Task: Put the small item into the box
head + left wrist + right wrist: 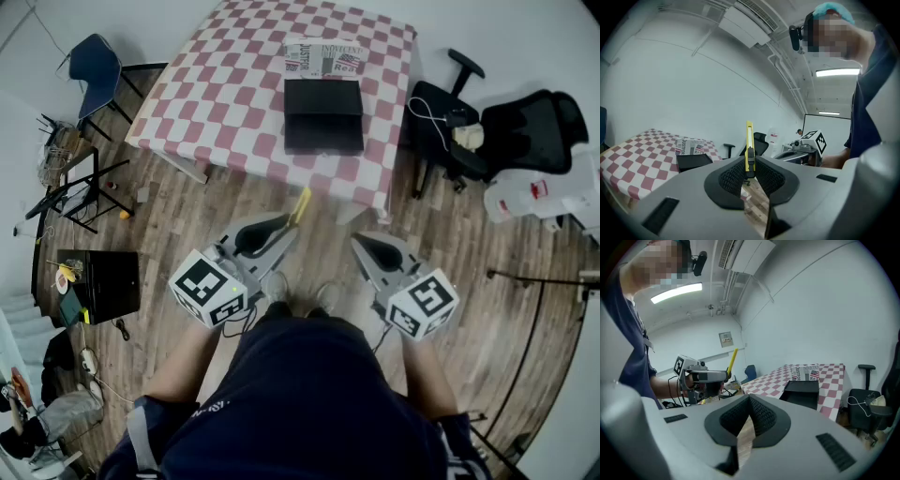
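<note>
My left gripper [750, 164] is clamped on the yellow cutter [749, 145], gripping low on its body, so most of it sticks out past the pads. My right gripper [750, 401] is closed with nothing in it. The black box [323, 114] sits right of the middle of the checked table [216, 84], toward its near edge — well apart from me. I'd step in, carry the cutter over the box and lower it inside before releasing — no dropping from height.
</note>
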